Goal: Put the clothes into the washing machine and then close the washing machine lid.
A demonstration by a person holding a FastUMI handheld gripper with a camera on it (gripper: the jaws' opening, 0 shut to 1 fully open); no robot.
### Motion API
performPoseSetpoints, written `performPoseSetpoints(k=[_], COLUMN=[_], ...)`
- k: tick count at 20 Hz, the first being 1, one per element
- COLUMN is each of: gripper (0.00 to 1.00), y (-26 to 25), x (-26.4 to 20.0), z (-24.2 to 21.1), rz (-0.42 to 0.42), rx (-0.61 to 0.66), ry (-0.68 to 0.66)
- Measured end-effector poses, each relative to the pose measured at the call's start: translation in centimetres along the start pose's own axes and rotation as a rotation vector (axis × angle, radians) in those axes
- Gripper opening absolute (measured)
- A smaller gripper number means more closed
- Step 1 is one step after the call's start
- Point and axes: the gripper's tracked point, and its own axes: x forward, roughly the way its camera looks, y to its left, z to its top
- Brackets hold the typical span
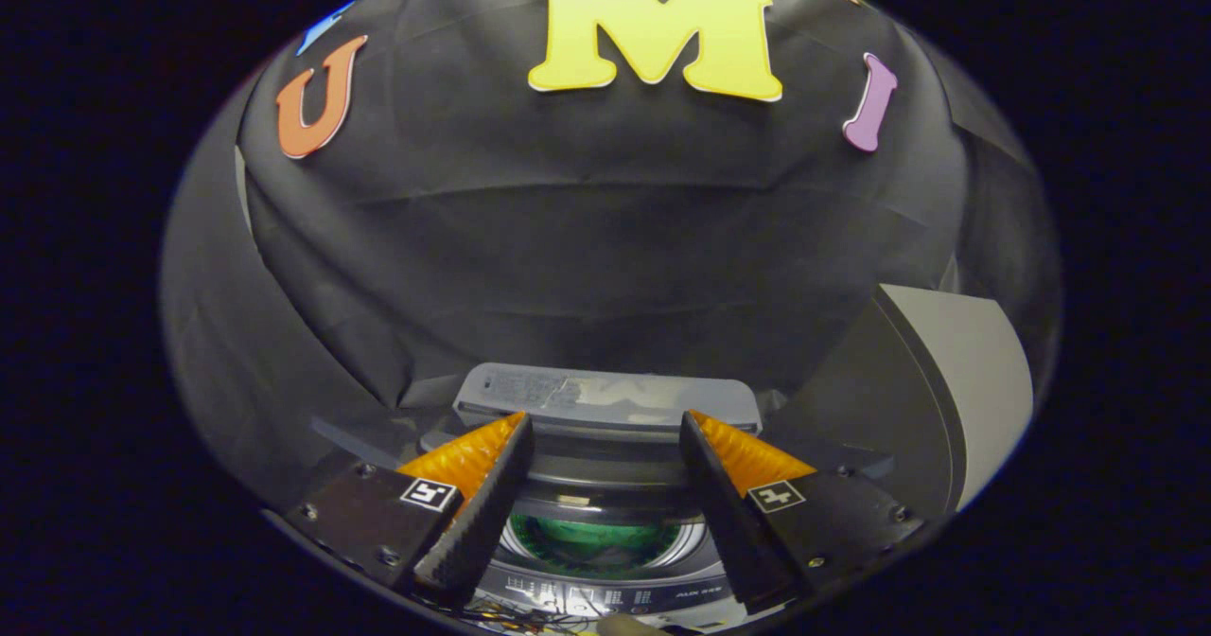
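Two fingers of the tongs (605, 499) wide apart holding nothing, above the washing machine (605, 560), green clothes (591, 537) down in its drum, lid (605, 399) up behind, likely ready for closing.

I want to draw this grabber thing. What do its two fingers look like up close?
The gripper has two wedge-shaped fingers narrowing to points, with bumpy, ribbed faces. Each sits on a flat plate with small screws and a little square black-and-white marker.
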Motion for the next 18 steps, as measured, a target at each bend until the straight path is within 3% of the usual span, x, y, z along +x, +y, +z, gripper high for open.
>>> performPoseSetpoints(k=[13,18], gripper=[0.97,0.97], y=[-0.5,-1.8], x=[-1.8,-6.0], z=[-2.3,-1.4], rz=[0.02,0.056], rx=[0.015,0.038], ry=[0.028,-0.027])
